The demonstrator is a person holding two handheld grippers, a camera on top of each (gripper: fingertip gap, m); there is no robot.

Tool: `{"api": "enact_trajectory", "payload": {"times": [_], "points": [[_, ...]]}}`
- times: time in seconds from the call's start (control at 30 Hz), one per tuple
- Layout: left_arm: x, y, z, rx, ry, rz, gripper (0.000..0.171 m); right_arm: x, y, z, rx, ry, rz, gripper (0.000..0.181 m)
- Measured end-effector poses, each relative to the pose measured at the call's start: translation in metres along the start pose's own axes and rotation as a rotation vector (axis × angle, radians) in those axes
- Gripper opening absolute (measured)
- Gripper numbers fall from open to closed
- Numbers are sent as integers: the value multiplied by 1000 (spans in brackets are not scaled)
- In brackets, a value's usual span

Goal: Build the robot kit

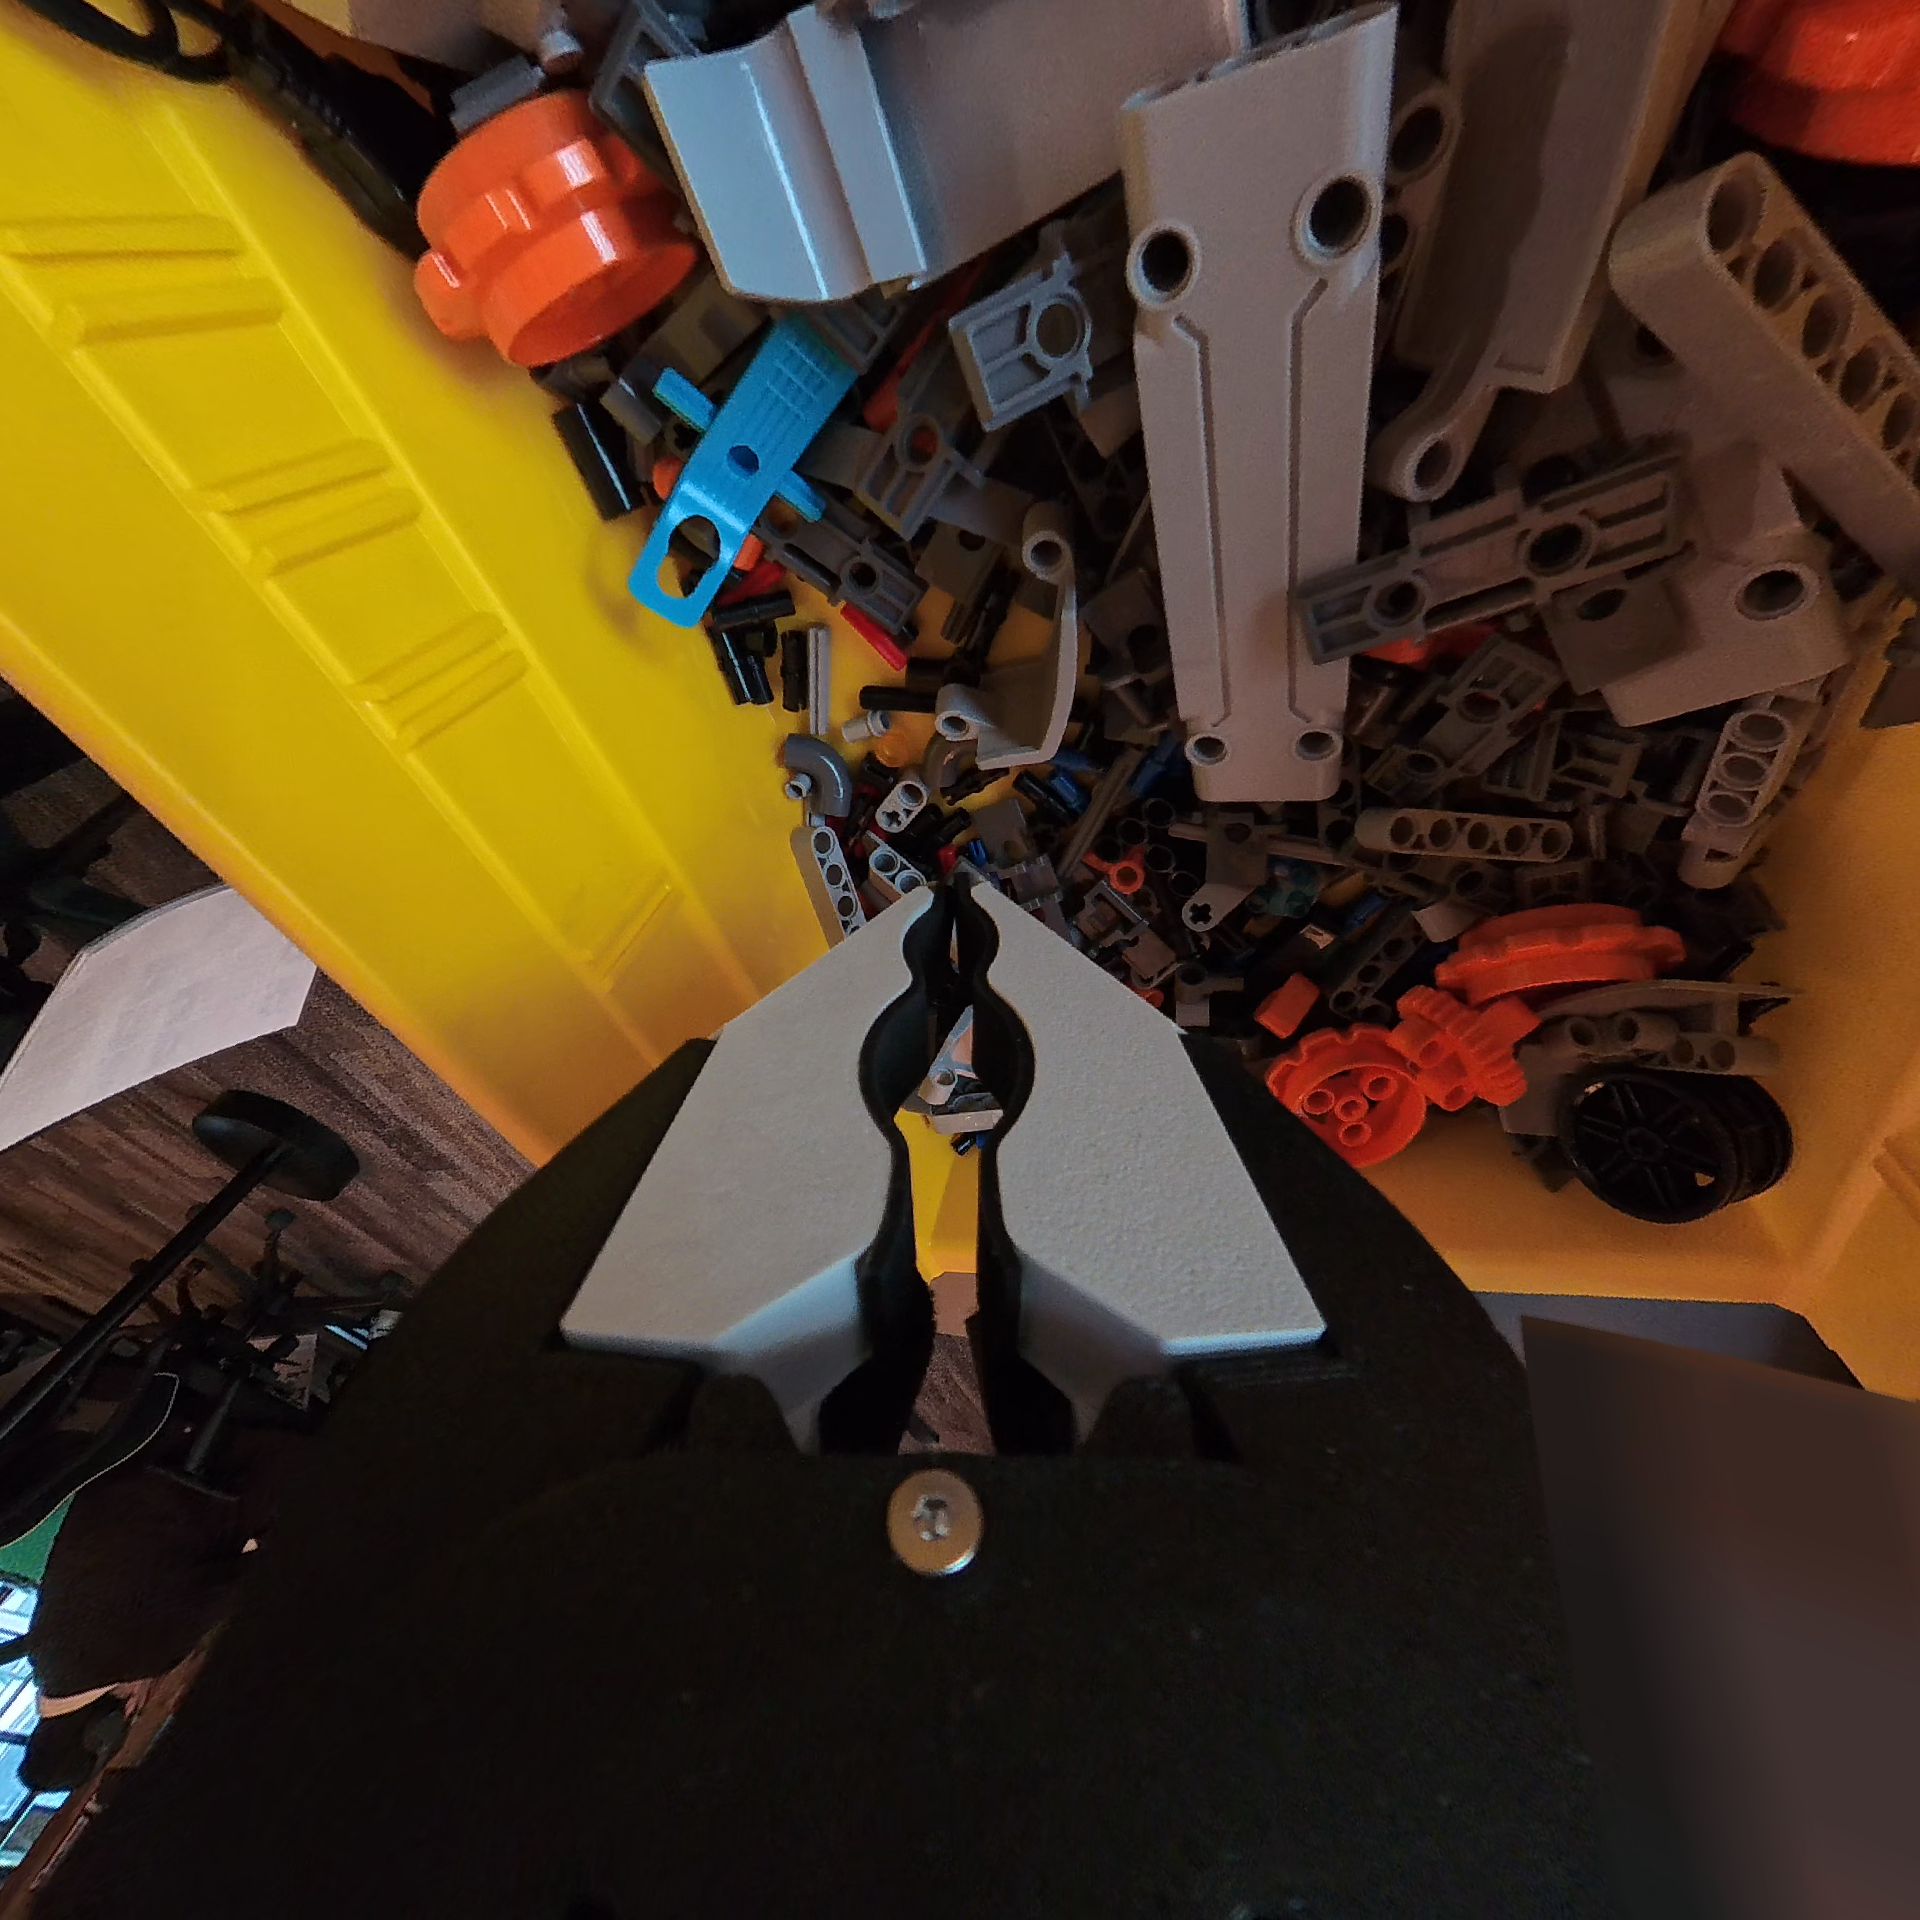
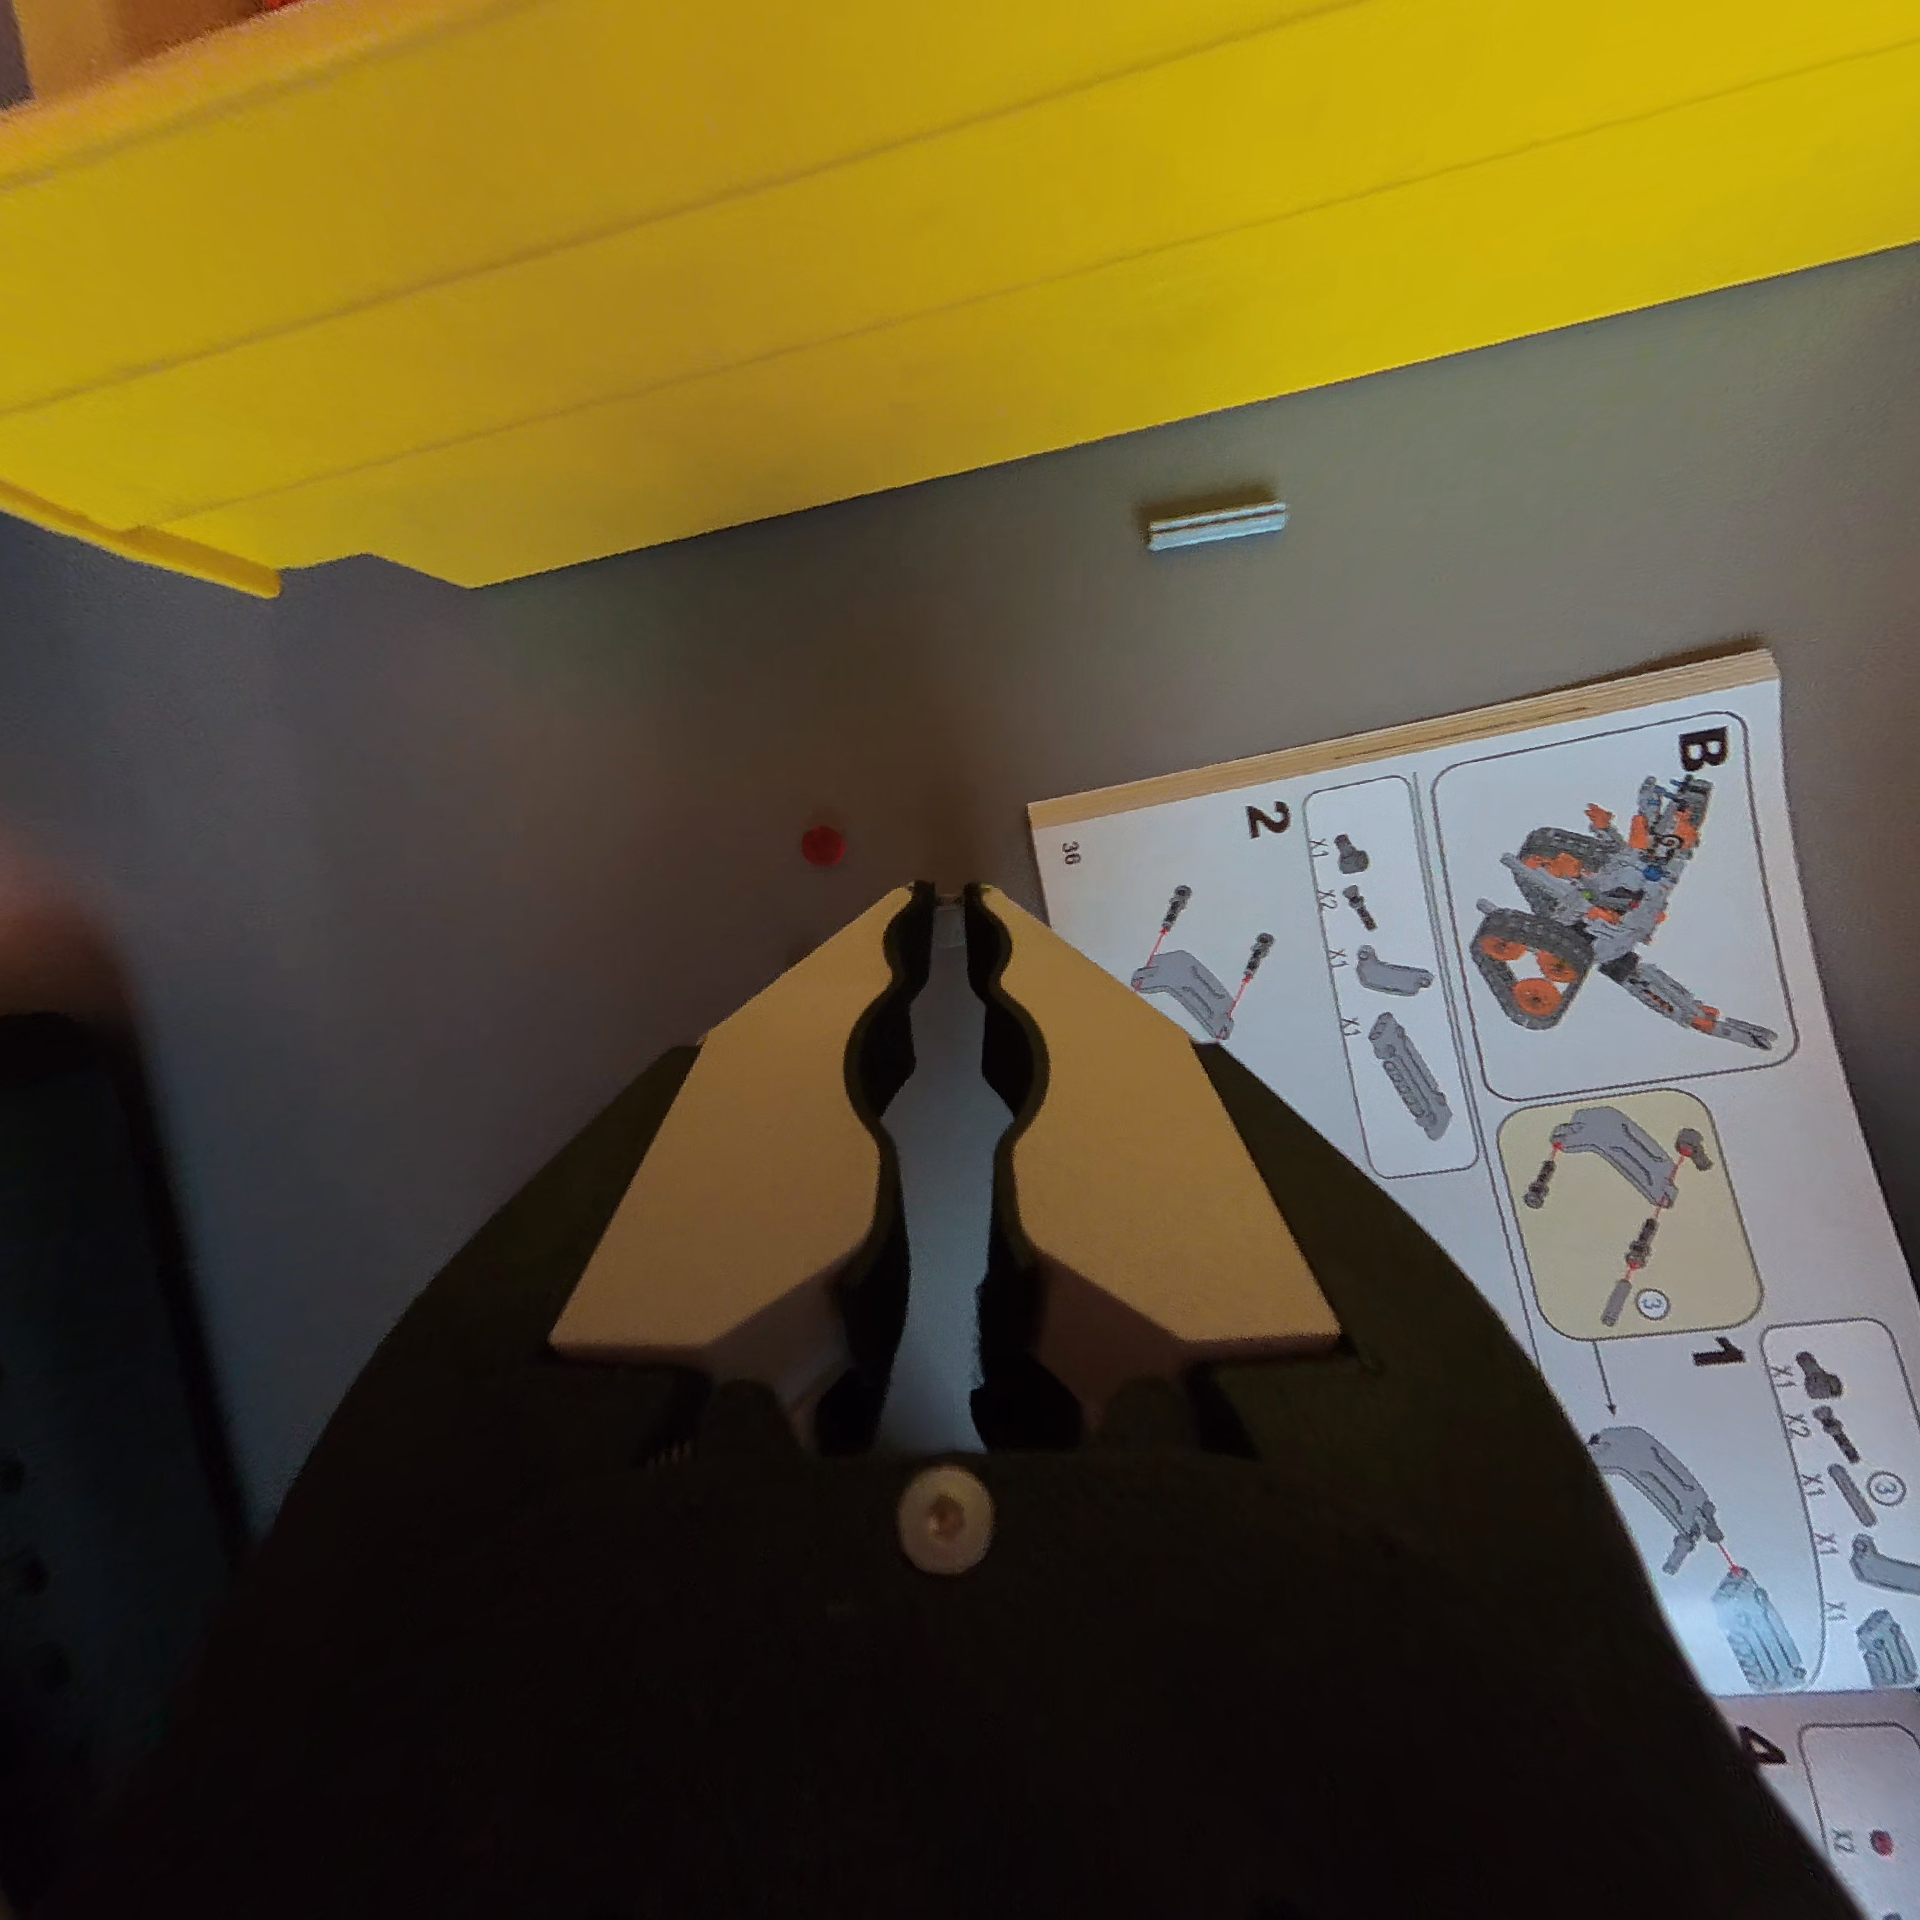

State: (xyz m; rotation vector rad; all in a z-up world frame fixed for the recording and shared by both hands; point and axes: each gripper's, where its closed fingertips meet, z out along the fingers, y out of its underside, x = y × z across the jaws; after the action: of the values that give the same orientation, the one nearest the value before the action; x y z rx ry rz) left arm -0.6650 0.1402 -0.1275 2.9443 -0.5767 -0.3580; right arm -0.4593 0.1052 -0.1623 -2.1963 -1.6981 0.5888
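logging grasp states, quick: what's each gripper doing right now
left gripper: closed, nothing visibly held, tips over the building-set parts in the yellow bin.
right gripper: nearly closed on a small light piece.

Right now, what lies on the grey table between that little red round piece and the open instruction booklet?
In the right wrist view, only the right gripper tips sit between the red round piece and the booklet; the grey table there is otherwise bare.

A heap of building-toy parts (image 1: pixel 1299 727) lies in the bin (image 1: pixel 364 520). On the worktop (image 2: pixel 520 831), the bin's wall is at the back, a small axle piece (image 2: pixel 1216 523) lies just before it, and the instruction booklet (image 2: pixel 1507 1143) lies to the right, with a small round stud (image 2: pixel 823 844) to its left.
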Motion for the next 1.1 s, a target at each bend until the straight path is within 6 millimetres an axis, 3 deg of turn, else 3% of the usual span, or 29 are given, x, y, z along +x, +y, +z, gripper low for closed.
{"api": "enact_trajectory", "payload": {"times": [0.43,1.1], "points": [[0,1,0,-2,2,2,0,-29,2,-5,7,-325,99,4],[0,2,0,-7,3,2,0,-22,6,-8,-1,-338,69,8]]}}
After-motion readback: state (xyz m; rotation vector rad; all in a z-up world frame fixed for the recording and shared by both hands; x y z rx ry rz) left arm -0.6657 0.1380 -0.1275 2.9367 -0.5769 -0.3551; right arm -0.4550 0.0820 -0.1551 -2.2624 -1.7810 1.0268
